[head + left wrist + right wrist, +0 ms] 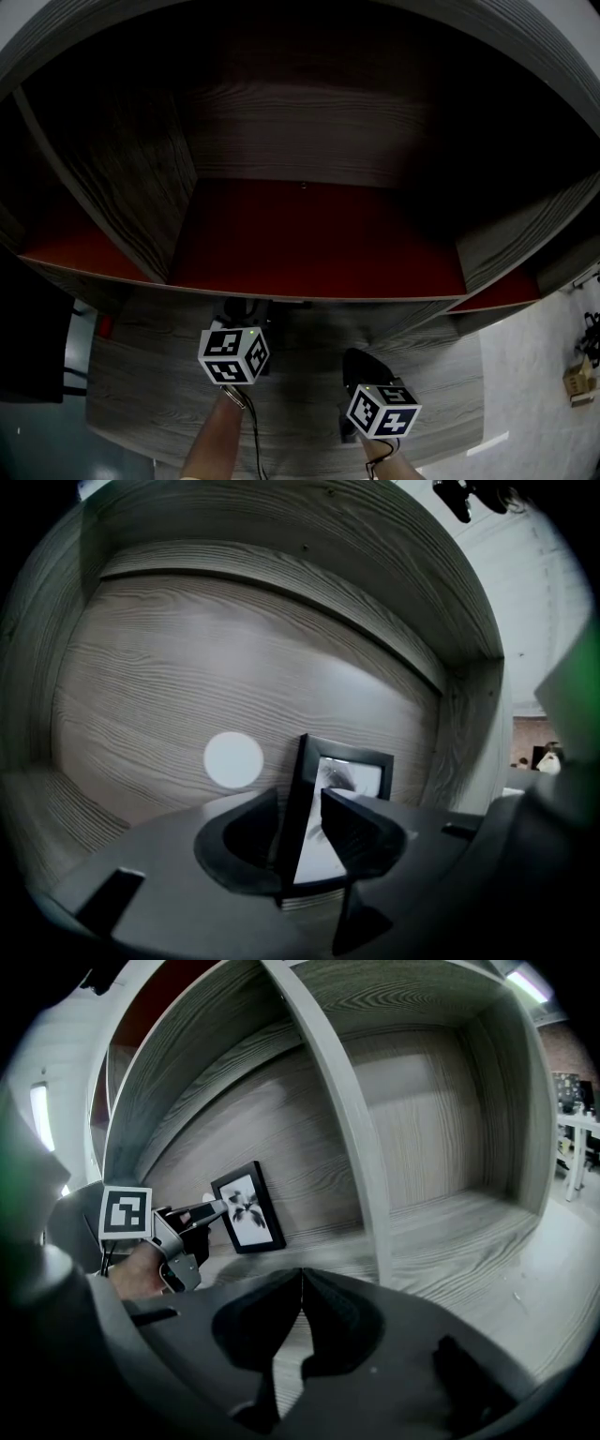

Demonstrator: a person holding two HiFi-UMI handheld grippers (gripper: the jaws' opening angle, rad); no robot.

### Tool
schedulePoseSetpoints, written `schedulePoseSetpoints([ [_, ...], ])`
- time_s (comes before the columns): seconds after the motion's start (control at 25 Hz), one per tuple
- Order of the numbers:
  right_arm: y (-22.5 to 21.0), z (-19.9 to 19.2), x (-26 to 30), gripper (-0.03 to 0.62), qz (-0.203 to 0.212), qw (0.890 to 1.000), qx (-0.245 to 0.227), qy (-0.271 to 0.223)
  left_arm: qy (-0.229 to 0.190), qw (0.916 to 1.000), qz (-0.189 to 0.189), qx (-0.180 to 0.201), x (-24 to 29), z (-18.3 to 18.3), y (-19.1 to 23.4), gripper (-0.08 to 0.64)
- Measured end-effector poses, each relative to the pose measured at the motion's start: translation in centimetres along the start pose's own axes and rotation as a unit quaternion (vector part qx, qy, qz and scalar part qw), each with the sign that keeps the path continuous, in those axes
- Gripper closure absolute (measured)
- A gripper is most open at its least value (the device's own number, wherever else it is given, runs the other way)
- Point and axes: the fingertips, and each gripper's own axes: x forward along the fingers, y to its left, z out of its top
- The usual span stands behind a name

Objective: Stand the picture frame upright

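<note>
Grey wood-grain shelf (441, 1213) held the frame (247, 1207), which was already on its bottom edge. It stood in the compartment left of the divider (349, 1119), far in. Its glass faced outward and its top tipped slightly back, apparently resting on the back panel (187, 667). I could not tell whether a prop behind it or the panel alone carried it.

From the left gripper view, the left claw (300, 799) straddled the frame's left side. Its jaws were spread, with one in front of the glass and one behind the edge. A sliver of gap showed at the left jaw, so it looked like a slack bracket and not a pinch. The right gripper view agreed, showing the claw's tips at the frame's upper left edge.

The right claw (300, 1283) hung near the shelf's front lip, well apart from the frame. Its jaws were pressed together on nothing. The head view showed only dark compartments and the two marker cubes, with no frame in sight.

By my reading the main work was done, since the frame was up and seemed to bear its own weight. What was left was to draw the left claw back along the frame's edge without brushing it, and then to see that it stayed put. The risk lay in the jaw in front of the glass, because a sideways nudge there could tip the frame forward off the panel.
</note>
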Motion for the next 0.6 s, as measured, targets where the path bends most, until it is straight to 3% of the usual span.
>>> schedulePoseSetpoints([
  [0.32,0.3,0.5,-0.6,0.560,-0.005,1.000,-0.012,0.002,0.018,0.9997,-0.005,-0.018,-2.2,-0.3,-0.9,0.394],
  [0.48,1.2,1.2,-1.6,0.560,-0.002,1.000,-0.023,0.002,0.035,0.9993,-0.011,-0.007,-4.9,-0.5,-2.6,0.394],
  [0.6,1.8,1.8,-2.6,0.560,-0.003,1.000,-0.030,0.002,0.044,0.9987,-0.001,-0.024,-7.7,-0.7,-3.1,0.394],
])
